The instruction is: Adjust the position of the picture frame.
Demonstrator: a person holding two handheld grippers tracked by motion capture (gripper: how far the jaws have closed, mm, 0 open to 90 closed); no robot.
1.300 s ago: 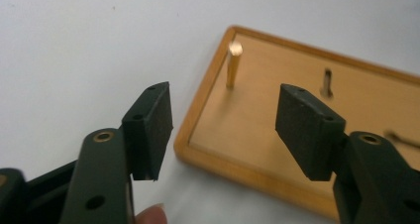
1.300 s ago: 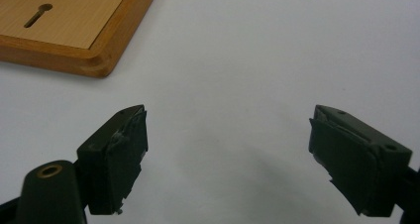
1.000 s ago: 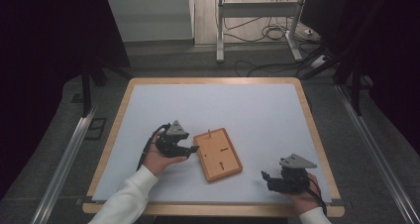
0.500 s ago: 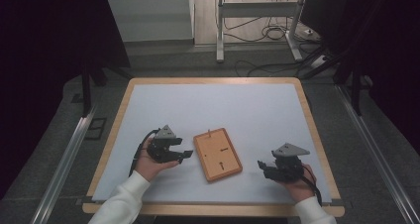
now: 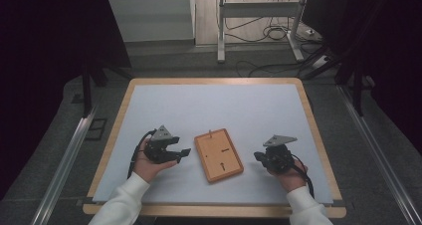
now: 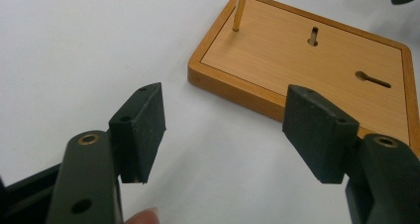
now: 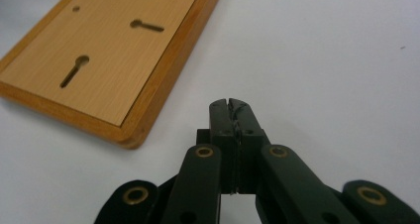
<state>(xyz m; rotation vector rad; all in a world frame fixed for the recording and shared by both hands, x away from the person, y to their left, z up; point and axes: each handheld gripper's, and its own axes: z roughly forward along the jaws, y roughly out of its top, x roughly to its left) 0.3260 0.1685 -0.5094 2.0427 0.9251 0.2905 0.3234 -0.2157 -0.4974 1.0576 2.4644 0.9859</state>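
A flat wooden board [image 5: 219, 155] with two keyhole slots lies on the white table top; a thin brass peg [image 6: 240, 8] stands at one of its corners. My left gripper [image 5: 183, 153] rests just left of the board, open, its pads [image 6: 143, 127] wide apart with nothing between them, and the board [image 6: 307, 70] lies ahead of it. My right gripper [image 5: 258, 157] sits just right of the board. Its jaws have just closed and meet at the tips [image 7: 231, 107] with nothing between them. The board [image 7: 114, 50] lies ahead and to its left.
The table has a wooden rim [image 5: 214, 80] around the white surface. Beyond its far edge are metal stand legs [image 5: 219, 36] and cables [image 5: 271, 33] on the floor. Rails run along both sides of the table.
The right hand has moved away from the front edge, up the table and slightly toward the board. The left gripper has drawn slightly left, off the board's edge.
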